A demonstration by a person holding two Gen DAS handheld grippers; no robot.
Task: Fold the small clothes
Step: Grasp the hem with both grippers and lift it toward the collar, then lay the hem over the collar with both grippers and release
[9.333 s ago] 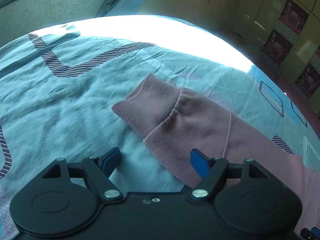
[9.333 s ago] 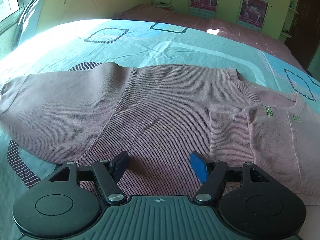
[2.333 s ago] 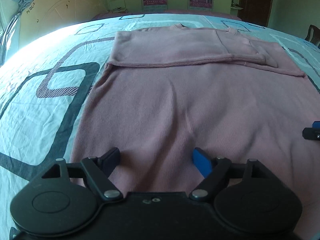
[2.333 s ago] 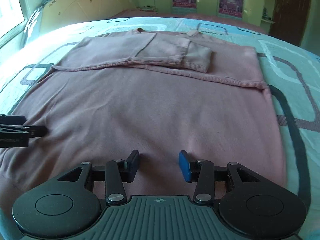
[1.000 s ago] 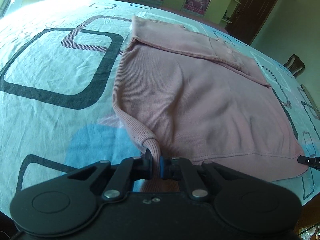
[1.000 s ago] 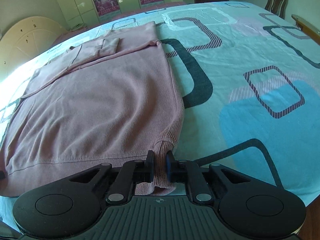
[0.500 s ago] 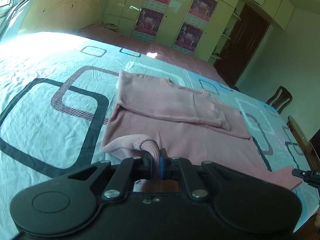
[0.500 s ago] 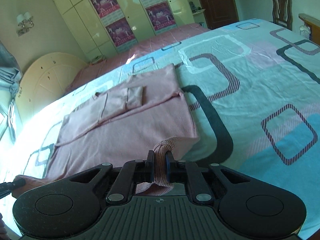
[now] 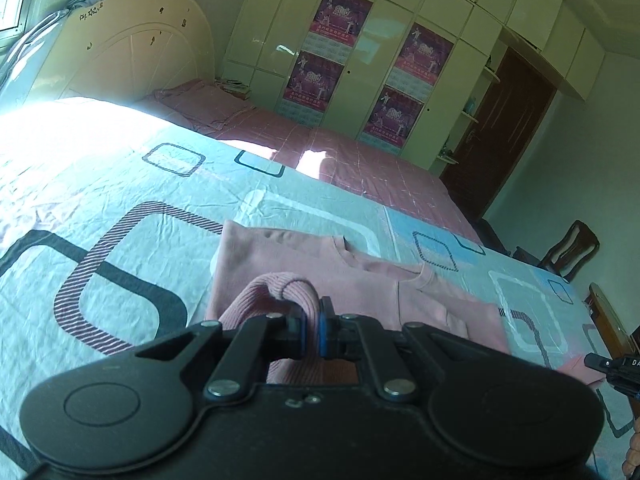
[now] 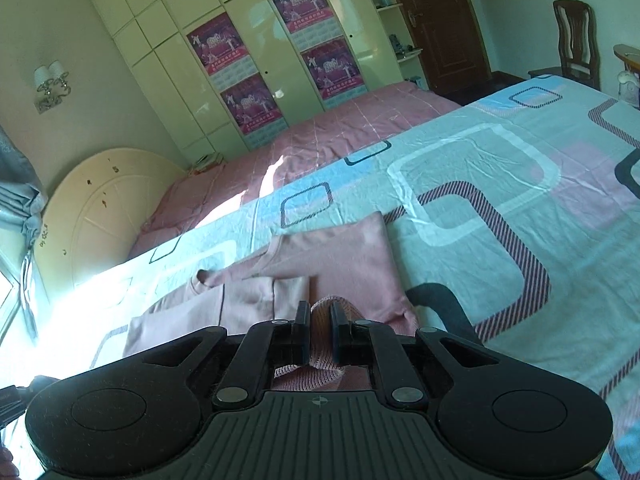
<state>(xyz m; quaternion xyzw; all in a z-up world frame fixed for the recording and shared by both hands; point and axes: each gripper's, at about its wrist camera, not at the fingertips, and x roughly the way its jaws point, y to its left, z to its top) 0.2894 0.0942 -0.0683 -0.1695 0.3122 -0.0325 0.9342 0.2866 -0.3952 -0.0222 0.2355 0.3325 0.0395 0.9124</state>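
A pink knit sweater lies on the patterned bed sheet, its sleeves folded across the chest. My left gripper is shut on the sweater's ribbed hem corner and holds it lifted above the body. My right gripper is shut on the other hem corner, also raised over the sweater. The right gripper's tip shows at the right edge of the left wrist view. The lower body of the sweater is hidden under both grippers.
The bed sheet spreads to the left and far side, with a pink quilt beyond it. A headboard, wardrobe doors and a wooden chair stand around the bed.
Both grippers have lifted the hem corners higher and carried them forward over the sweater towards its collar. More of the room and less of the sweater shows now.
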